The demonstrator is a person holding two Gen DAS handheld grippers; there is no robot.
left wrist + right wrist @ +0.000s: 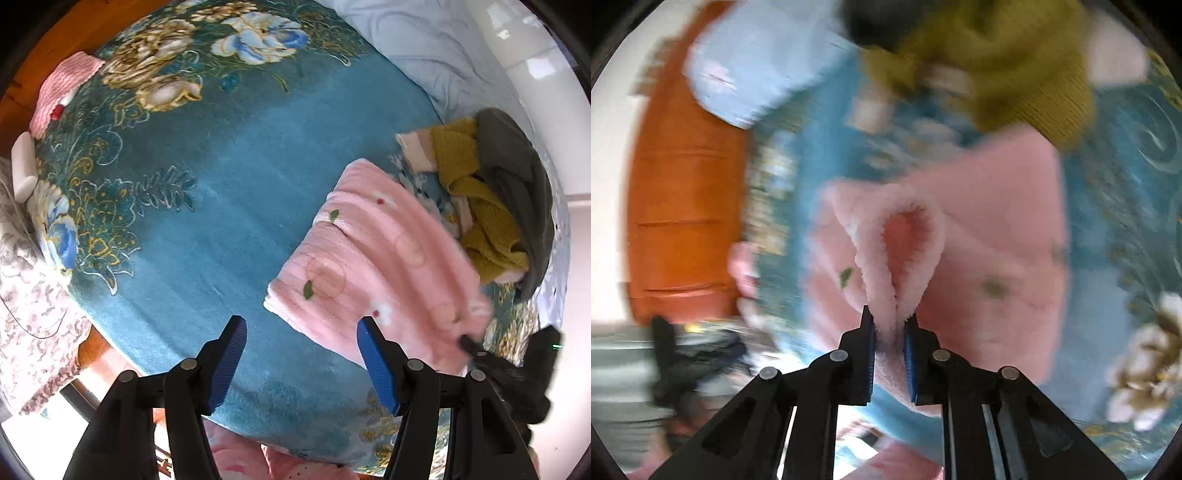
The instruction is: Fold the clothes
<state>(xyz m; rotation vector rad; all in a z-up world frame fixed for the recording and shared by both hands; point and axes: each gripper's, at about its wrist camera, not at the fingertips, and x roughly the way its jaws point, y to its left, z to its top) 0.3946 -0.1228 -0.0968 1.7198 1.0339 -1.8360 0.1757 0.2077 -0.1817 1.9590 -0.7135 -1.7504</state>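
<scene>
A pink fleece garment (384,269) with small leaf and flower prints lies folded on a teal flowered blanket (229,192). My left gripper (301,322) hovers open over the blanket at the garment's near edge, with nothing between its blue pads. My right gripper (889,314) is shut on a pinched-up fold of the pink garment (997,229), which loops up ahead of the fingers. In the left wrist view that gripper (469,343) shows as a dark shape at the garment's right corner. The right wrist view is blurred.
A pile with a mustard knit (476,206) and a grey garment (517,177) lies just behind the pink one. A pale blue quilt (406,37) covers the far end. A pink striped cloth (62,85) and a grey-flowered fabric (29,295) sit at the left edge, with orange wood (683,184) beyond.
</scene>
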